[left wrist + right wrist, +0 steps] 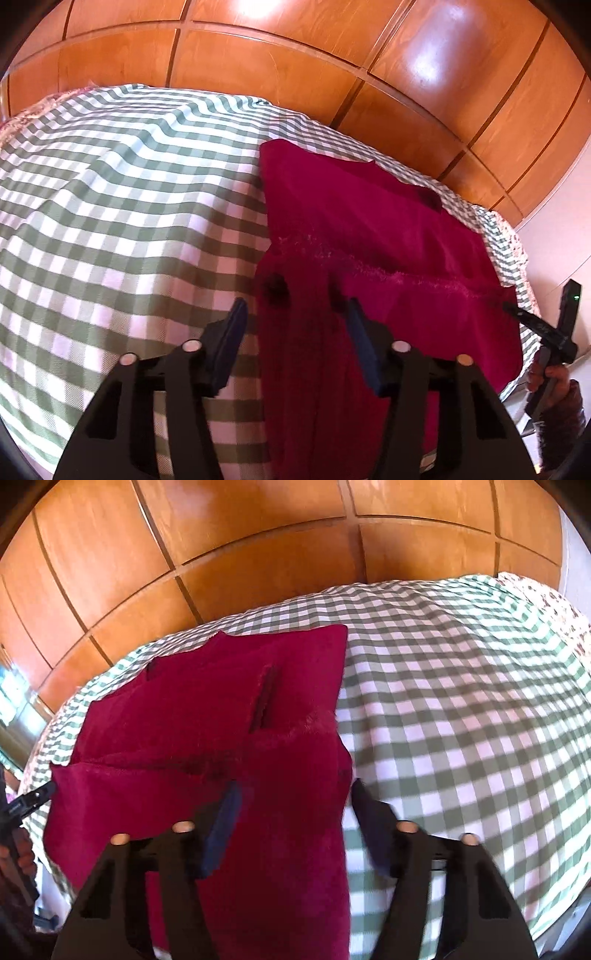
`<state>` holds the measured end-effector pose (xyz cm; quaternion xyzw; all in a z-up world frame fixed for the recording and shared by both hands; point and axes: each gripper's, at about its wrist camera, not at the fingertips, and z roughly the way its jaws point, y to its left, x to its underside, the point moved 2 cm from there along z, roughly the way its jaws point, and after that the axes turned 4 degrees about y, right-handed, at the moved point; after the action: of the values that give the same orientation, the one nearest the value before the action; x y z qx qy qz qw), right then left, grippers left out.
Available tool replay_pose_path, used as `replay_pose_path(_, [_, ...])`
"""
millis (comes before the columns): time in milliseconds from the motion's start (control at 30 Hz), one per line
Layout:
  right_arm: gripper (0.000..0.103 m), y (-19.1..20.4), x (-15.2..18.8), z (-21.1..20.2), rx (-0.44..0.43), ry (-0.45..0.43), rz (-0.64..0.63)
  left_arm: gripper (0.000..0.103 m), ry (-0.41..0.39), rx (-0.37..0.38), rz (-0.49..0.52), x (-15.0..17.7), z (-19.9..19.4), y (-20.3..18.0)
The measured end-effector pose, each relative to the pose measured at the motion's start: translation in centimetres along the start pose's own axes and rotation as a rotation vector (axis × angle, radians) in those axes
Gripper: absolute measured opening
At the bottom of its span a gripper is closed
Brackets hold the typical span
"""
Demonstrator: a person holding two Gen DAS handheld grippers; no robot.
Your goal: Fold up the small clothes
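Note:
A crimson fleece garment (369, 229) lies spread flat on a green-and-white checked cloth (129, 206). In the left wrist view my left gripper (295, 314) hovers over the garment's near left edge, one pad above the checks and the other above the fleece, with a wide gap between them. In the right wrist view my right gripper (295, 795) straddles the garment's (207, 709) near right edge the same way, and its pads stand apart without pressing the cloth. A fuzzy seam crosses the garment. A dark slit (264, 698) shows on its far half.
Glossy wooden panels (295, 66) rise just behind the bed. A floral sheet (554, 605) peeks out at the checked cloth's (461, 701) far edge. A hand (554, 380) holds the other gripper at the garment's right corner. The left one's finger (33, 799) shows at the left corner.

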<state>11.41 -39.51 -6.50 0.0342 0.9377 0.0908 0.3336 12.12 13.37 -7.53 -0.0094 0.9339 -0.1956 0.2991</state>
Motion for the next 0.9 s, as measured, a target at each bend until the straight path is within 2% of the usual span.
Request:
replay_pose_path(133, [0.015,1.1,0.0,-0.1,0.049,-0.007,-0.066,0.026,0.002,0.016,0.009,-0.4,0.6,-0.3])
replay_pose_path(167, [0.011,1.2,0.2,-0.3,0.057,-0.012,-0.075,0.018,0.001,0.015,0.012,-0.4,0.6,-0.4])
replay_pose_path(233, [0.009,1.5,0.5,-1.3,0.074,-0.031,-0.099,0.009,-0.015,0.005,0.016,-0.4,0.4,-0.6])
replay_pose_path(433, [0.008,2.4,0.2,-5.4,0.045,-0.103,-0.141,0.007,-0.096,0.019,0.074,-0.2,-2.9,-1.8])
replay_pose_path(567, [0.008,3.1,-1.7,-7.1,0.007,-0.158,-0.147,0.007,-0.144,0.035,0.083,-1.7,-4.6,-2.4])
replay_pose_path(667, [0.008,3.5,-4.1,-7.1,-0.007,-0.189,-0.149,0.007,-0.186,0.047,0.081,-4.2,-5.1,-3.0])
replay_pose_path(900, [0.008,3.0,-10.1,-3.6,-0.002,-0.201,-0.091,0.007,-0.236,-0.015,0.087,-11.1,-2.6,-3.9])
